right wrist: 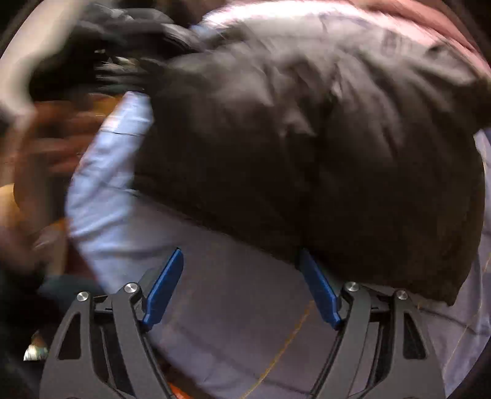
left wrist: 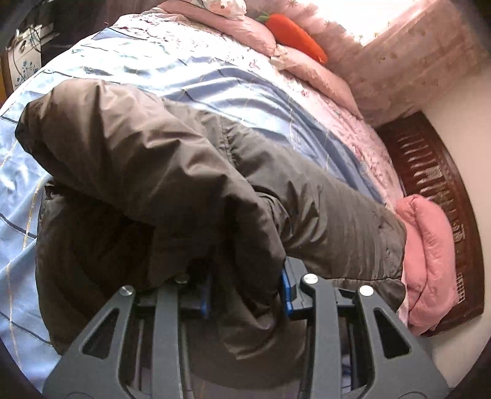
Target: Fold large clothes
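A big dark brown padded jacket [left wrist: 138,147] lies bunched on a light blue satin bedspread [left wrist: 190,70]. One sleeve stretches off to the right. In the left wrist view my left gripper [left wrist: 248,294] is shut on a thick fold of the jacket, which bulges between and over the blue pads [left wrist: 287,291]. The right wrist view is blurred. There my right gripper [right wrist: 241,276] stands open over the bedspread [right wrist: 214,307] with nothing between its fingers. The jacket [right wrist: 307,138] fills the view beyond, and its near edge meets the right blue pad's tip [right wrist: 307,261].
A folded pink quilt [left wrist: 429,245] lies at the bed's right end against a dark wooden bed frame [left wrist: 429,172]. Pink bedding [left wrist: 245,27] and an orange carrot plush [left wrist: 294,33] lie at the far end. Blurred brown floor [right wrist: 40,147] shows beyond the bed's left edge.
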Tool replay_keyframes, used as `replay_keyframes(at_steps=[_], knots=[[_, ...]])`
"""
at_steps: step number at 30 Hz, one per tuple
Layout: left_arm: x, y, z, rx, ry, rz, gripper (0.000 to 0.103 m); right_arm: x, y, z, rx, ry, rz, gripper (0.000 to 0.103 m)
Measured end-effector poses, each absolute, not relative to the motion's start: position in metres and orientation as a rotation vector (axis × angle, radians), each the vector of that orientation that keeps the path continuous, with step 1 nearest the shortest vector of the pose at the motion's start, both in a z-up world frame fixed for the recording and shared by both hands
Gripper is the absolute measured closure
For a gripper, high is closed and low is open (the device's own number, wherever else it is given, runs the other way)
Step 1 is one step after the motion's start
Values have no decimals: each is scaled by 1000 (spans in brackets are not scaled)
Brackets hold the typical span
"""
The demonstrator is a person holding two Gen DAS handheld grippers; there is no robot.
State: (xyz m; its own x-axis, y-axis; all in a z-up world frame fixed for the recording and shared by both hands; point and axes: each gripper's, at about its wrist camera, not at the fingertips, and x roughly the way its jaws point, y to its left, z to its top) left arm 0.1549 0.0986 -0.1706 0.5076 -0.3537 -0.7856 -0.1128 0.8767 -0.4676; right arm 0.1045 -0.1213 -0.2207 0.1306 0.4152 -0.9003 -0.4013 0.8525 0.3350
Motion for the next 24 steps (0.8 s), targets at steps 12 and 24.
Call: replay_keyframes(at_steps=[12, 24], knots=[[151, 105, -172, -518, 1002, -196, 69, 136, -119, -249, 47, 822, 210, 34], [151, 118, -172, -548, 1022, -216, 66, 110, -194, -151, -150, 939, 319, 1]])
